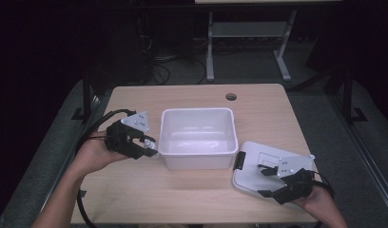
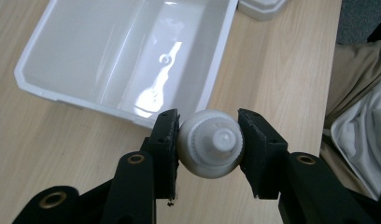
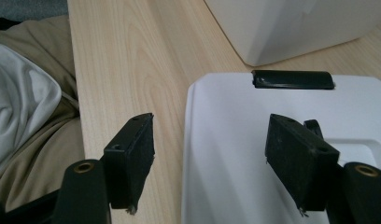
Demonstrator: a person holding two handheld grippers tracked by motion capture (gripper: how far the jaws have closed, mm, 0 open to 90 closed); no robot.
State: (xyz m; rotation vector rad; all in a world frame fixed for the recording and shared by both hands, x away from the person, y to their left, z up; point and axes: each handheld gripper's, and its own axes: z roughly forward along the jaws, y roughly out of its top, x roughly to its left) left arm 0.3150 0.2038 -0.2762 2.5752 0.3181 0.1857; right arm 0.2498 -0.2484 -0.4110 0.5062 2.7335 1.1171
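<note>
My left gripper [image 1: 145,148] hangs just left of the white plastic bin [image 1: 197,111], shut on a small round white bottle with a ridged cap [image 2: 212,142]. In the left gripper view the bottle's cap end faces the camera, with both pads of my left gripper [image 2: 208,140] pressed on its sides and the empty bin [image 2: 109,51] ahead. My right gripper [image 1: 268,182] stands open over the near left part of the white lid [image 1: 258,156]. In the right gripper view the lid's left edge [image 3: 198,140] runs between the jaws of my right gripper [image 3: 212,158], and nothing is gripped.
The lid carries a black latch [image 3: 291,79] on the side toward the bin. The wooden table [image 1: 182,194] has a round cable hole [image 1: 231,97] at the back. The person's clothing [image 3: 25,116] lies past the near table edge. A desk frame [image 1: 249,33] stands beyond.
</note>
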